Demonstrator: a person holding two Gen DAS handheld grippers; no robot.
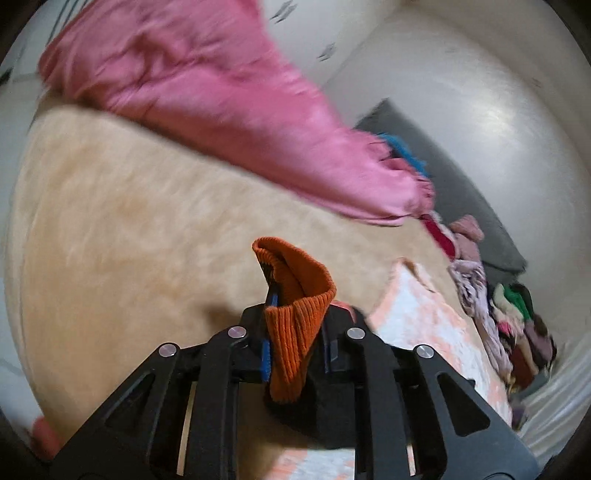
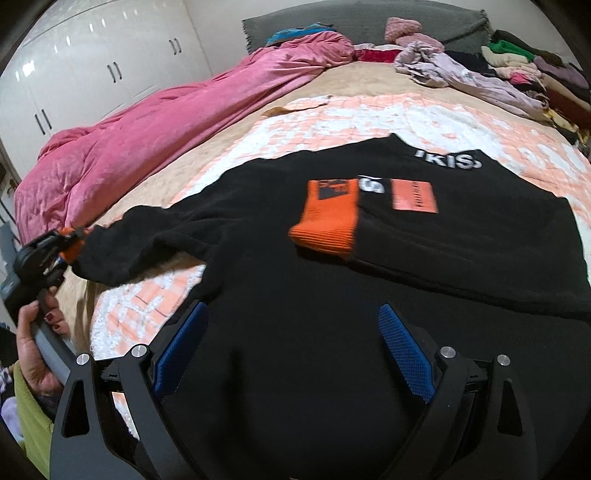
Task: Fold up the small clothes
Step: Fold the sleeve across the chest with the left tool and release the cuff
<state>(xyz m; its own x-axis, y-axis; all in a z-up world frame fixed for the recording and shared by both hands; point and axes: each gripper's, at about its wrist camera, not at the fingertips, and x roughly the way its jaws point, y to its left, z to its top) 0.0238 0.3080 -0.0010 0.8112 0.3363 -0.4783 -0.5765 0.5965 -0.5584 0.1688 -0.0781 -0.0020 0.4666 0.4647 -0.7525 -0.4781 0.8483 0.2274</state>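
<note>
A black sweater (image 2: 295, 280) lies spread on a peach and white quilt (image 2: 332, 118), with white lettering and an orange patch (image 2: 412, 195) on its chest. One sleeve is folded across the chest, its orange cuff (image 2: 328, 221) lying there. The other sleeve stretches left to my left gripper (image 2: 55, 243), held by a person's hand (image 2: 33, 332). In the left wrist view my left gripper (image 1: 295, 325) is shut on that sleeve's orange ribbed cuff (image 1: 295, 295), lifted off the bed. My right gripper (image 2: 293, 310) hangs open just over the sweater's lower body, nothing between its blue pads (image 2: 406, 354).
A crumpled pink duvet (image 2: 147, 129) runs along the bed's left side. A pile of mixed clothes (image 2: 517, 74) sits at the far right by the grey headboard (image 2: 369, 18). White wardrobe doors (image 2: 92, 66) stand beyond the bed.
</note>
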